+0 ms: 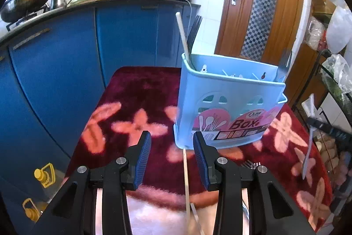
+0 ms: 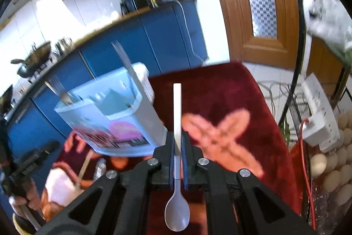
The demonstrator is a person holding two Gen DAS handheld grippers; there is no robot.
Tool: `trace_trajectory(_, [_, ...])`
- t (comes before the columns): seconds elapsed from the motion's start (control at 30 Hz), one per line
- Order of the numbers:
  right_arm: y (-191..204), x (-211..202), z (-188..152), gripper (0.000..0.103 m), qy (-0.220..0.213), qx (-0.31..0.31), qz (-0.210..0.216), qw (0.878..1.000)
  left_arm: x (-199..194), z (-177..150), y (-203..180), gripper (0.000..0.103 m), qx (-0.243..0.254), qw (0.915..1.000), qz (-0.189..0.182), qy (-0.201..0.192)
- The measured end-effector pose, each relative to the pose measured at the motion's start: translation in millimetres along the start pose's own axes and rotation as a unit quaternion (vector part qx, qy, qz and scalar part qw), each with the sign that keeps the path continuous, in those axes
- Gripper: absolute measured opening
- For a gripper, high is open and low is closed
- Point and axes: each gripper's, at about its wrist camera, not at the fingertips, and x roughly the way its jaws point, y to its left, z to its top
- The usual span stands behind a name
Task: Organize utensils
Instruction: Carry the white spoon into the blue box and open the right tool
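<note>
A light blue utensil box (image 1: 228, 102) stands on the red flowered cloth (image 1: 136, 89), with a wooden stick (image 1: 183, 36) and forks (image 1: 283, 67) upright in it. My left gripper (image 1: 172, 153) is open and empty just in front of the box. A wooden chopstick (image 1: 186, 180) lies on the cloth between its fingers. My right gripper (image 2: 178, 142) is shut on a white plastic spoon (image 2: 177, 169), handle pointing forward, bowl toward the camera, held above the cloth right of the box (image 2: 114, 111). The spoon and right gripper also show blurred at the right in the left wrist view (image 1: 308, 153).
Blue kitchen cabinets (image 1: 66, 63) stand behind and left of the table. A fork (image 1: 249, 164) lies on the cloth near the left gripper. A wire rack (image 2: 316, 147) with eggs and a white power strip stands to the right. A wooden door (image 1: 264, 3) is behind.
</note>
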Motion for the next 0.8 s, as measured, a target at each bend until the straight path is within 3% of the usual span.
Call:
trace_trajectory(0.37, [46.3,-30.2,50.5,0.008,-0.100,-0.021,0.047,0.994,7.4,-2.4,4.1,0.041,-0.006,1.0000,-0.004,0.005])
trace_trajectory(0.5, [66.3,-30.9,68.7,0.008,-0.147,-0.043,0.038,0.987,9.2,-2.9,2.4,0.041,-0.003,1.0000,-0.006,0.006])
trace_trajectory(0.8, [96.5,8.9,86.9,0.008,-0.201,-0.076,0.014,0.977,14.2,-4.2,1.5,0.041,-0.005,0.9999,-0.011,0.010])
